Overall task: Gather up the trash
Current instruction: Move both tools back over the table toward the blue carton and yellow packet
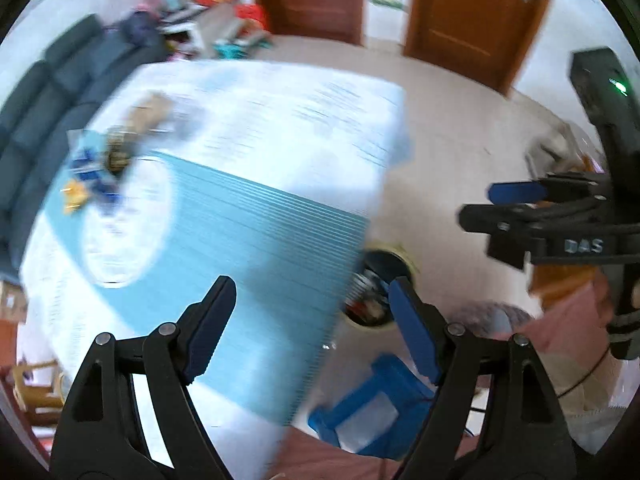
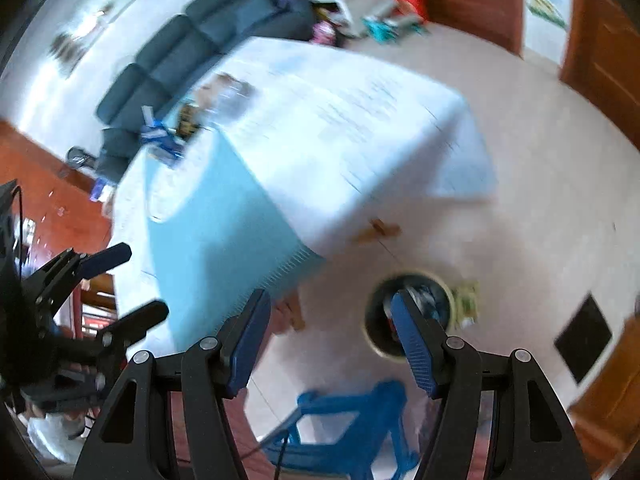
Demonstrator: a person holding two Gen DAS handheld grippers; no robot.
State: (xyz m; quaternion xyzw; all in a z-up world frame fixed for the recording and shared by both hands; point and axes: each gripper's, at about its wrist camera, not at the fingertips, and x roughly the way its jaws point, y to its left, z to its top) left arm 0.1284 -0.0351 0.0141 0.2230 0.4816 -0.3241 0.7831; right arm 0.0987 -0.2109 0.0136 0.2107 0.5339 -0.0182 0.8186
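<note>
The left tongs (image 1: 310,332) are released, nothing between the blue pads, and they point steeply down over the near edge of the surface (image 1: 280,128). The right tongs (image 2: 330,334) are likewise released and empty; their right pad lies across the bin (image 2: 370,320) in that view. Both look raised well above everything, which I judge is for an overview before reaching for the next piece.

The bin stands on the floor (image 2: 520,200) just off the surface's near corner, at 5 o'clock from the surface in the right view. It already holds scraps, so dropped pieces have a short way to go. One flat scrap (image 2: 468,298) lies on the floor touching the bin's rim at 3 o'clock, probably a miss. One blue stool (image 2: 360,416) sits at 6 o'clock from the bin.

The trash (image 1: 100,168) to be collected lies in one cluster at the far left part of the surface, at about 10 o'clock from the left tongs: blue wrappers, a brown crumpled bag, an orange bit. Blur prevents a piece count. A blue cloth (image 1: 248,232) covers the near half of the surface.

Beyond are one dark sofa (image 1: 60,92) and two brown doors (image 1: 476,12).
</note>
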